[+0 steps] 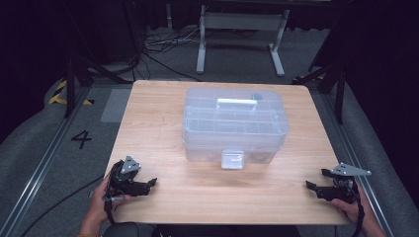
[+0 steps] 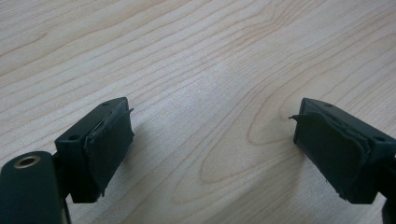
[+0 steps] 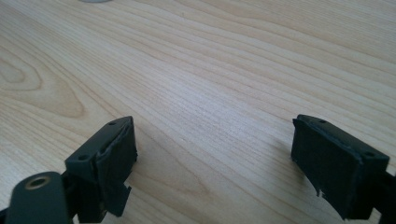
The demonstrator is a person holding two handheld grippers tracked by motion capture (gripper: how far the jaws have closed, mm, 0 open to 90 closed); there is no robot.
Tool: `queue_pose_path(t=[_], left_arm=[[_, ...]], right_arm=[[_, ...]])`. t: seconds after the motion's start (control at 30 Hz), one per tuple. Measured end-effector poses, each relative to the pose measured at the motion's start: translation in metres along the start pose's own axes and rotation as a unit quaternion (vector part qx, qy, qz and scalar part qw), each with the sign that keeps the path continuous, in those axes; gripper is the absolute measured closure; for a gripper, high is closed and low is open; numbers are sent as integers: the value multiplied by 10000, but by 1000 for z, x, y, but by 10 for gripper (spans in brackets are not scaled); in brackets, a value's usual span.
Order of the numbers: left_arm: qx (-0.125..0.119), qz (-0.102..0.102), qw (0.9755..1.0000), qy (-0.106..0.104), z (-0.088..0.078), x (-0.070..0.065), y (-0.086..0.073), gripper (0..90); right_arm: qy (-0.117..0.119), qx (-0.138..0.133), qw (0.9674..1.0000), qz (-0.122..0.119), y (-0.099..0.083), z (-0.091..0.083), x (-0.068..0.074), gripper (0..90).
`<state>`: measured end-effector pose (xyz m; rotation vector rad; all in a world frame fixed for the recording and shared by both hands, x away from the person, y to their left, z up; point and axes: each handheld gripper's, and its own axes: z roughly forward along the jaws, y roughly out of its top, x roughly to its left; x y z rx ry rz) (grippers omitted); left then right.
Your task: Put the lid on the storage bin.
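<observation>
A clear plastic storage box (image 1: 235,123) with a white handle (image 1: 237,103) on its lid and a front latch (image 1: 232,159) stands shut at the middle of the wooden table (image 1: 163,128). My left gripper (image 1: 152,183) rests near the table's front left corner, open, with bare wood between its pads (image 2: 109,144). At the front right corner my right gripper (image 1: 310,185) also stands open over bare wood, its pads (image 3: 116,156) wide apart. Both grippers point inward toward the table's middle and lie well short of the box.
Bare wood lies between the grippers and in front of the box. Beyond the table are a grey carpeted floor with cables (image 1: 163,42), a white stand's legs (image 1: 239,44) and a floor mark "4" (image 1: 81,139).
</observation>
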<state>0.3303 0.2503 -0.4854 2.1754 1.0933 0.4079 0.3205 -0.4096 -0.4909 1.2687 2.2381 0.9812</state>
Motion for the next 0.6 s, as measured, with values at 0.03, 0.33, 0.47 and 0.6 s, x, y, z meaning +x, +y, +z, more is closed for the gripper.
queue_pose_path(t=[0.03,0.33,0.47,0.6], left_arm=[[-7,6,10000,2,0,0,0,121],[1,-80,10000,53,1,-2,1,114],[11,-124,9999,81,2,-3,2,105],[23,-134,9998,113,4,-3,3,89]], right_arm=[[0,0,10000,0,0,0,0,146],[-5,1,10000,7,0,0,0,145],[-60,-6,10000,64,0,1,-1,146],[-198,-4,9996,184,1,2,-2,146]])
